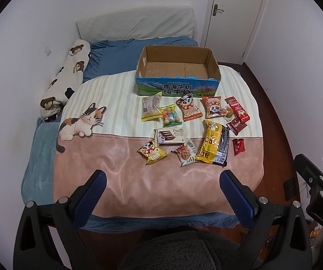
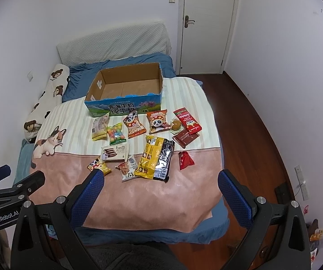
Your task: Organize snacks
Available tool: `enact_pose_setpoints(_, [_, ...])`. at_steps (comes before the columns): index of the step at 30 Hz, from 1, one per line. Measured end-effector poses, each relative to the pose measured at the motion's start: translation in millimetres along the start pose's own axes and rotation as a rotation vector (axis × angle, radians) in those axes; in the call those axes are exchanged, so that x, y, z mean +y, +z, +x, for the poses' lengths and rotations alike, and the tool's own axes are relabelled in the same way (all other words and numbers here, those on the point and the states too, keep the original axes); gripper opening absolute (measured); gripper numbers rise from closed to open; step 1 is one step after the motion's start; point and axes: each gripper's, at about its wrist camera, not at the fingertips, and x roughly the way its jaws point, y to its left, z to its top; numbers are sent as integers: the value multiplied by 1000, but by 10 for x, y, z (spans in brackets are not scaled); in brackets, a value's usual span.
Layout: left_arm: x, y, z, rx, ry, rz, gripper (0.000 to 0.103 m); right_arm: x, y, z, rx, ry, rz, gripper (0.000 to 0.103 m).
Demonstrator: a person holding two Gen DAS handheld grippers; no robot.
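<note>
On the bed (image 1: 125,180), we hold both the left tool (image 1: 161,191) and right tool (image 2: 160,191) released above light, crinkly snacks (image 1: 214,144), best pinched by their sealed edges.

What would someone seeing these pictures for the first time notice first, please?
Probably the open cardboard milk box with blue printed sides, empty, on the striped blanket mid-bed. Just in front of it lies a scatter of bright snack packets, the large yellow-and-black bag the biggest. A calico cat picture on the blanket's left also catches the eye.
</note>
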Motion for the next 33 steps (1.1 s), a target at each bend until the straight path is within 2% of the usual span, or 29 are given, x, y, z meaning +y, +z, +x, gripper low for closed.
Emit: enact_pose_setpoints(33, [69,88,33,-6,-17,-4,103,67,62,-19,-7,2,-3,103])
